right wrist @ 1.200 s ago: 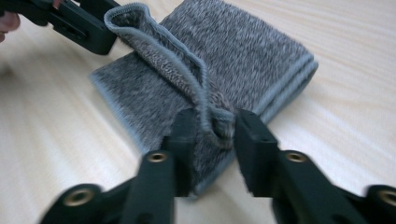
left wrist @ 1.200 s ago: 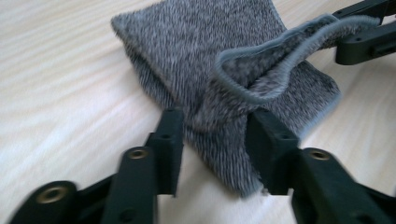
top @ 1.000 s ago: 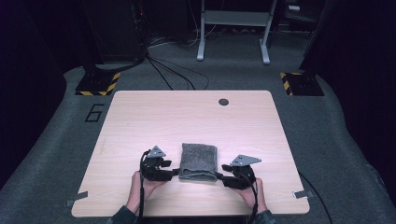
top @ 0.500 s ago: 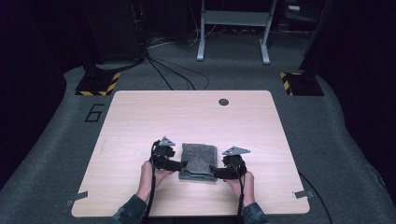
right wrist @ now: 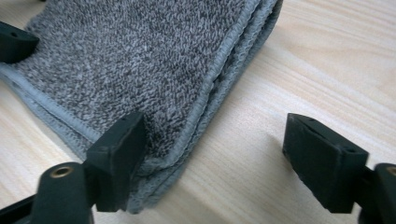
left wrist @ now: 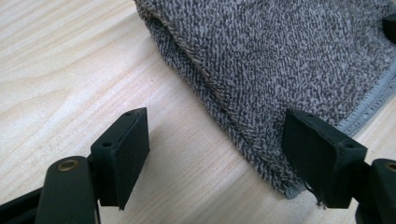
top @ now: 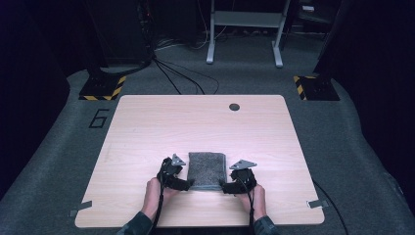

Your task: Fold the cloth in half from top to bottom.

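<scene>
A pale wood-grain tabletop [top: 205, 127] with rounded corners stands on a grey carpet floor [top: 362, 161]. A small dark round cap [top: 234, 106] sits near its far edge. On the carpet left of the tabletop a dark figure "6" [top: 99, 118] is marked. Two black bases edged in yellow-and-black hazard stripes [top: 102, 87] [top: 315, 86] stand at the far corners — one each side. Black cables [top: 176, 73] run across the floor between them. Behind, the legs of a light metal frame [top: 244, 29] rise — the rest of the room lies in darkness. Strips of tape [top: 80, 209] mark the carpet near the front corners.
</scene>
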Demonstrator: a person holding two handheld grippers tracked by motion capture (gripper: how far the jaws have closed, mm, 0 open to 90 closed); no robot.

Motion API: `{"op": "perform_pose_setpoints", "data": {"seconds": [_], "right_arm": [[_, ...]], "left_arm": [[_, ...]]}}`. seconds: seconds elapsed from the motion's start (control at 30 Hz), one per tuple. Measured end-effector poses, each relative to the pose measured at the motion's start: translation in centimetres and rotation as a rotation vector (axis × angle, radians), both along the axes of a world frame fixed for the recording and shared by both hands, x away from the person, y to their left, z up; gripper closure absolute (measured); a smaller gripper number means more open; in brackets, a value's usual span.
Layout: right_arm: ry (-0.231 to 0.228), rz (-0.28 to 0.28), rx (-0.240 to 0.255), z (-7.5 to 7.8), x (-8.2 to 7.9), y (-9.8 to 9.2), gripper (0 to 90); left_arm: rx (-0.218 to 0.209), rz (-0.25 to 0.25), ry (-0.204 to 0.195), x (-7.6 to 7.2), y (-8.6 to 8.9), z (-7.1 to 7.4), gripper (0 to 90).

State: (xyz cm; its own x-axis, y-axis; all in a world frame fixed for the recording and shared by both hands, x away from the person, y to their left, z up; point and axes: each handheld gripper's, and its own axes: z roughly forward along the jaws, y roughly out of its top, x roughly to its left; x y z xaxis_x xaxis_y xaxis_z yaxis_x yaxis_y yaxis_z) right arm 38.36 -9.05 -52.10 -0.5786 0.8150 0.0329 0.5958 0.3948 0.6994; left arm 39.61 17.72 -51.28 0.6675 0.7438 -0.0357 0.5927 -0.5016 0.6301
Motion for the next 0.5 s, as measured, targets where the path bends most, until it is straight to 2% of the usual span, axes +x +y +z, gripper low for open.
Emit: {"op": "perform_pose_setpoints", "data": {"seconds": [0.23,0.27,0.4,0.47,0.5], "right_arm": [[-0.032,0.014,-0.027,-0.2,0.1,-0.2,13.0],[-0.017,0.014,-0.019,-0.2,0.1,-0.2,12.0],[-0.017,0.026,-0.016,-0.4,0.5,-0.6,8.7],[-0.022,0.034,-0.019,-0.4,0.7,-0.7,8.3],[-0.002,0.032,-0.019,-0.3,0.9,-0.7,8.1]], "left_arm": [[0.01,0.027,-0.042,-1.1,-0.2,-0.2,23.6],[0.014,0.031,-0.051,-1.2,-0.3,-0.2,23.6],[0.019,0.036,-0.048,-1.2,-0.3,-0.3,22.5],[0.003,0.036,-0.041,-0.8,-0.3,-0.4,18.9],[0.018,0.033,-0.045,-0.8,-0.4,-0.3,18.9]]}}
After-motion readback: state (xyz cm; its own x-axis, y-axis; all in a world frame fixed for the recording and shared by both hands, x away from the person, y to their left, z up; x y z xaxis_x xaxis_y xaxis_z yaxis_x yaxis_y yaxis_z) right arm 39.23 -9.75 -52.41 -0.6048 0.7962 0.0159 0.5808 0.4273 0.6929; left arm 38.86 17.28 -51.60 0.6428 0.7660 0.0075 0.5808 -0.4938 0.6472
